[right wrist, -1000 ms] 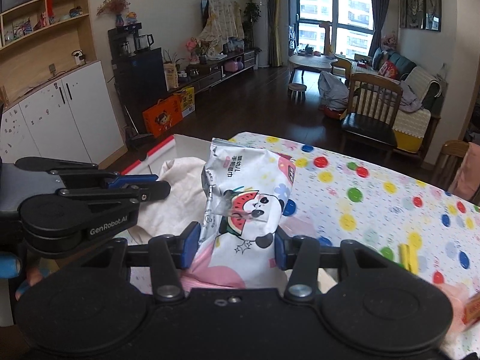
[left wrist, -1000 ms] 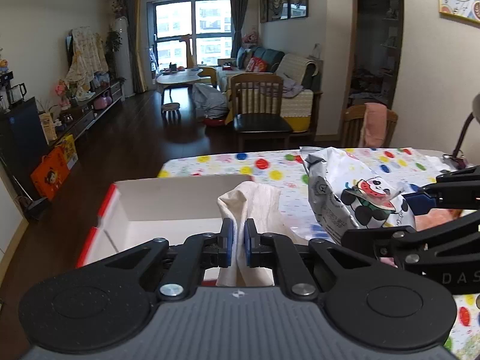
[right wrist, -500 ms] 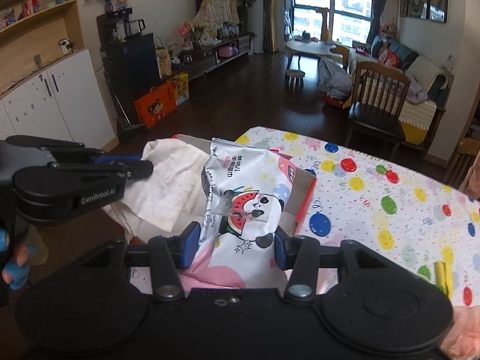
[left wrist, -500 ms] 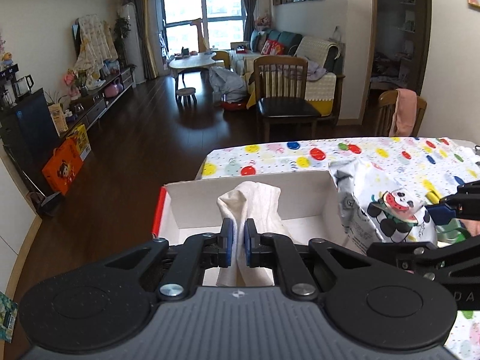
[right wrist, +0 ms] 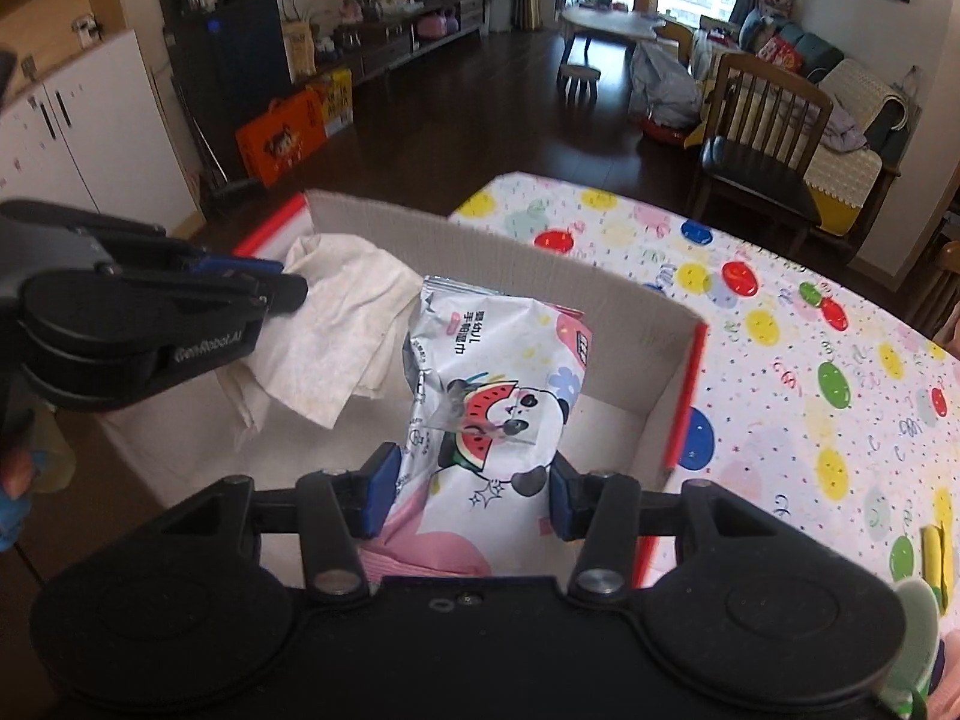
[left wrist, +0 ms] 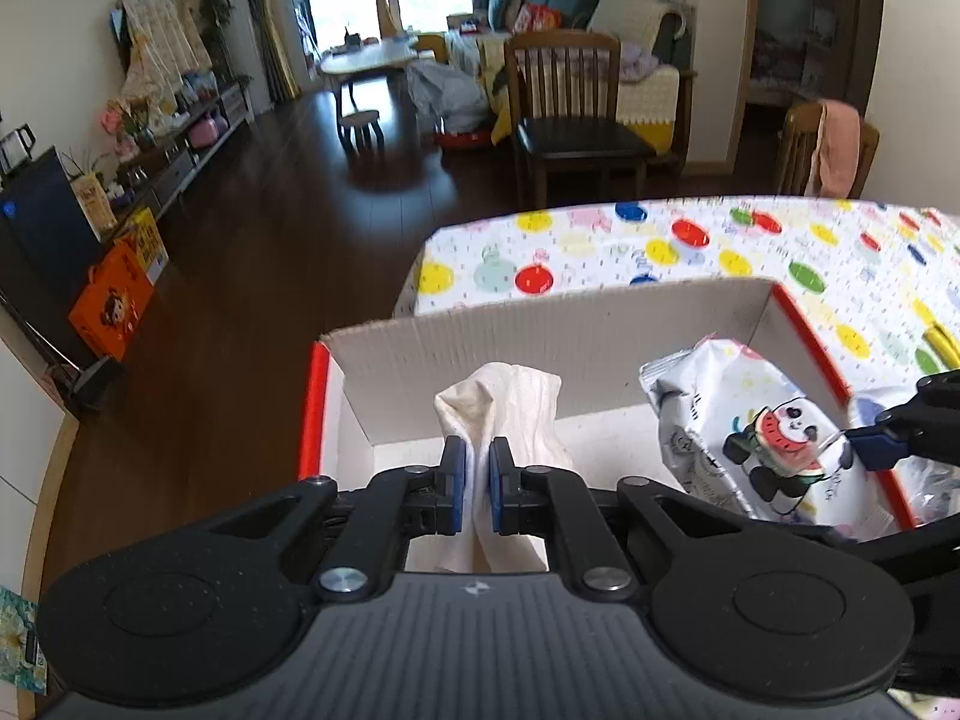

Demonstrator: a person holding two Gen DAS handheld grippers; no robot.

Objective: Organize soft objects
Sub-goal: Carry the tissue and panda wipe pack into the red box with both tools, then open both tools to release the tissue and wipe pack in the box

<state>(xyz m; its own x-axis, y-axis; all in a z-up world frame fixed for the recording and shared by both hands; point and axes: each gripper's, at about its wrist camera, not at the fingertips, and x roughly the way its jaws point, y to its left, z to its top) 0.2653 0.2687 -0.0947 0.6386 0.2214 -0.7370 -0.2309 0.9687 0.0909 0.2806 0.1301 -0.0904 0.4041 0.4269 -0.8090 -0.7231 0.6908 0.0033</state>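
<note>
My left gripper (left wrist: 477, 477) is shut on a cream cloth (left wrist: 504, 405), which hangs over the left half of an open cardboard box (left wrist: 540, 318) with red edges. My right gripper (right wrist: 468, 483) is shut on a soft white wipes pack with a watermelon panda print (right wrist: 492, 372), held upright over the box's right half. From the right wrist view the cloth (right wrist: 342, 324) droops from the left gripper (right wrist: 288, 285) into the box (right wrist: 528, 258). From the left wrist view the pack (left wrist: 750, 426) sits between the right gripper's fingers (left wrist: 882, 450).
The box stands at the edge of a table with a polka-dot cloth (right wrist: 810, 360). A yellow item (right wrist: 936, 558) lies on the table to the right. A wooden chair (left wrist: 570, 108) stands beyond the table, with dark floor to the left.
Both grippers have moved leftward and down together, from above the table to over the open box. The cloth and the pack stay gripped.
</note>
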